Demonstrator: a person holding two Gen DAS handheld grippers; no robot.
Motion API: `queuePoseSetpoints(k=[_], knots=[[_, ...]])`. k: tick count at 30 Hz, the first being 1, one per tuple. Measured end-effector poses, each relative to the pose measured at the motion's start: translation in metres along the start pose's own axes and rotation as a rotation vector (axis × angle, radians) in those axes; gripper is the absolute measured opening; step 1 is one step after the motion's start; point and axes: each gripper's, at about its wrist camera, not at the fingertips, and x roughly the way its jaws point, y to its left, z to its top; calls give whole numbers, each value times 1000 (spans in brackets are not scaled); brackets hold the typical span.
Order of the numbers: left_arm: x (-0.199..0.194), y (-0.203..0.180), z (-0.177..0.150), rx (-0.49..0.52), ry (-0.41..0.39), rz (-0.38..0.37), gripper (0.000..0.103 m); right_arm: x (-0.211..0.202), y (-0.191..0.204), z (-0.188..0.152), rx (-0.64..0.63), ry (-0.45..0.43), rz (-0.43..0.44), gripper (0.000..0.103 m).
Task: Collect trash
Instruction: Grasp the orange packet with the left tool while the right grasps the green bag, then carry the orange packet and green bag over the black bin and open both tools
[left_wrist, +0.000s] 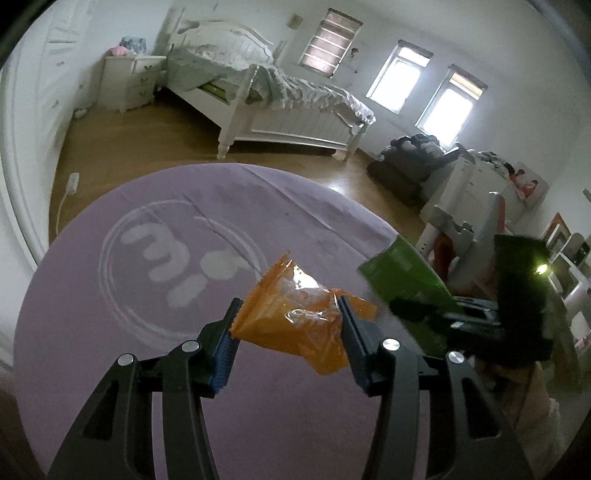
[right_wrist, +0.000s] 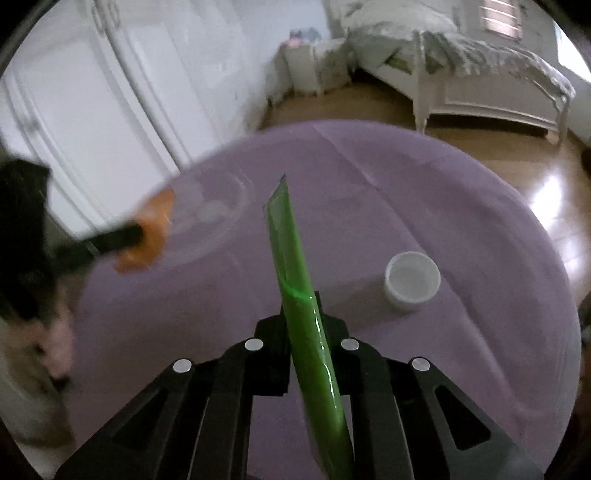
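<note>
My left gripper (left_wrist: 290, 314) holds a crumpled orange plastic wrapper (left_wrist: 295, 314) between its two blue-padded fingers, jaws partly closed on its sides, above the purple tablecloth (left_wrist: 147, 369). My right gripper (right_wrist: 301, 317) is shut on a flat green wrapper (right_wrist: 295, 280) that stands on edge and points forward over the table. In the left wrist view the right gripper (left_wrist: 454, 321) and its green wrapper (left_wrist: 402, 273) show at the right. In the right wrist view the left gripper (right_wrist: 144, 236) and the orange wrapper (right_wrist: 147, 236) show blurred at the left.
A small white cup (right_wrist: 412, 280) stands on the round table (right_wrist: 480, 221) to the right of my right gripper. Beyond the table are a white bed (left_wrist: 288, 107), a nightstand (left_wrist: 133, 81), white wardrobe doors (right_wrist: 92, 110) and wooden floor (left_wrist: 147, 147).
</note>
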Motion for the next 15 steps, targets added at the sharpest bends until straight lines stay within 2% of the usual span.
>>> queuePoseSetpoints(k=[8,9,11,15], knots=[[-18,-35,-8,35,-22,-59,51,-85,9,-17,122,-294,113,10],[-20,-41,-9,37,-22,-74,51,-87,7,-17,123,-301,100,10],[-25,-53,-12,52,-26,-93,51,-83,1,-18,149,-260,57,10],[-30,-78,-23,101,-26,-114,52,-68,-3,-27,215,-202,68,10]])
